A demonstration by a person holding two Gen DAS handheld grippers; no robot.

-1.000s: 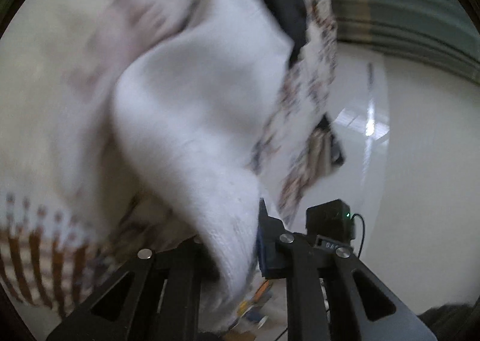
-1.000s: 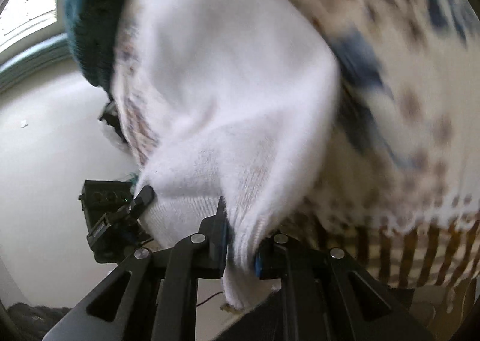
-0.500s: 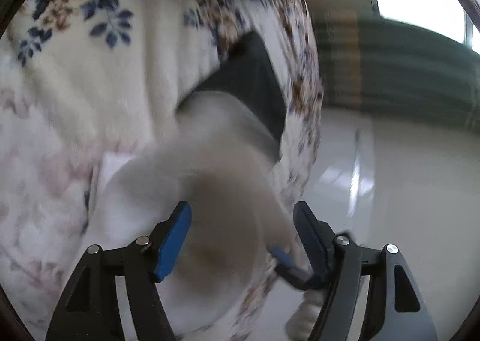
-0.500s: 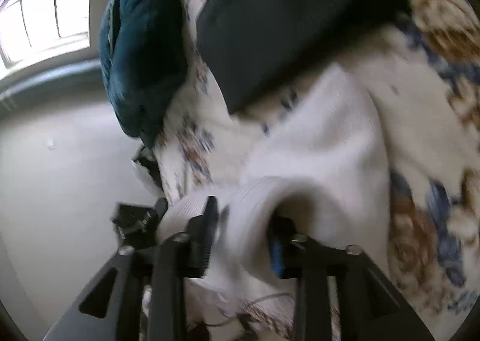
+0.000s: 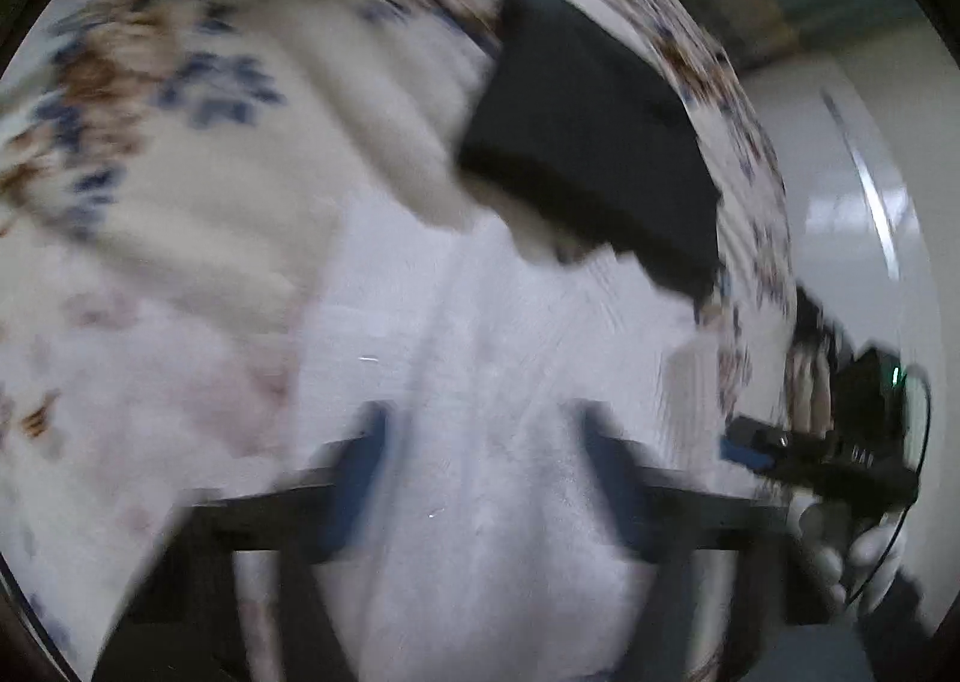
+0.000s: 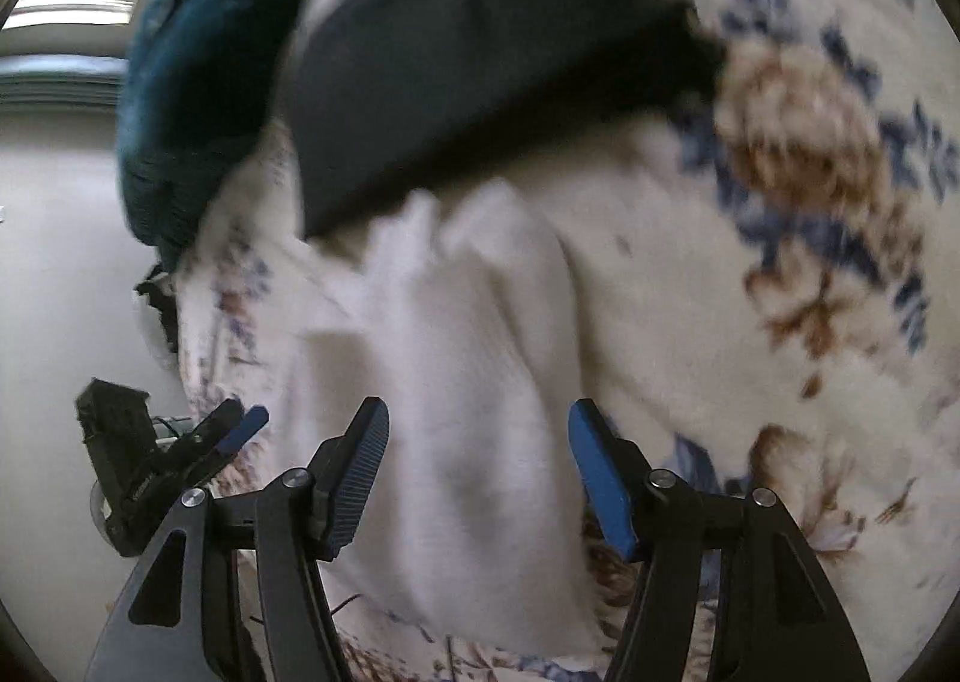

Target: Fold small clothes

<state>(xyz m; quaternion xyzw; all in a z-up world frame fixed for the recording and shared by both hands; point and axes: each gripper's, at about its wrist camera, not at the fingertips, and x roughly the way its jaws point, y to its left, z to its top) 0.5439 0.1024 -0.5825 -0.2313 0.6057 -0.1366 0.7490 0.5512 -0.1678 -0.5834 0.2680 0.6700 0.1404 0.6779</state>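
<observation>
White knit garment (image 6: 480,412) is lying on the floral blanket (image 6: 780,292), its far edge touching the dark folded cloth (image 6: 480,64). Right tongs (image 6: 477,478) and left tongs (image 5: 480,478) are hovering spread wide over the garment, gripping nothing.
</observation>
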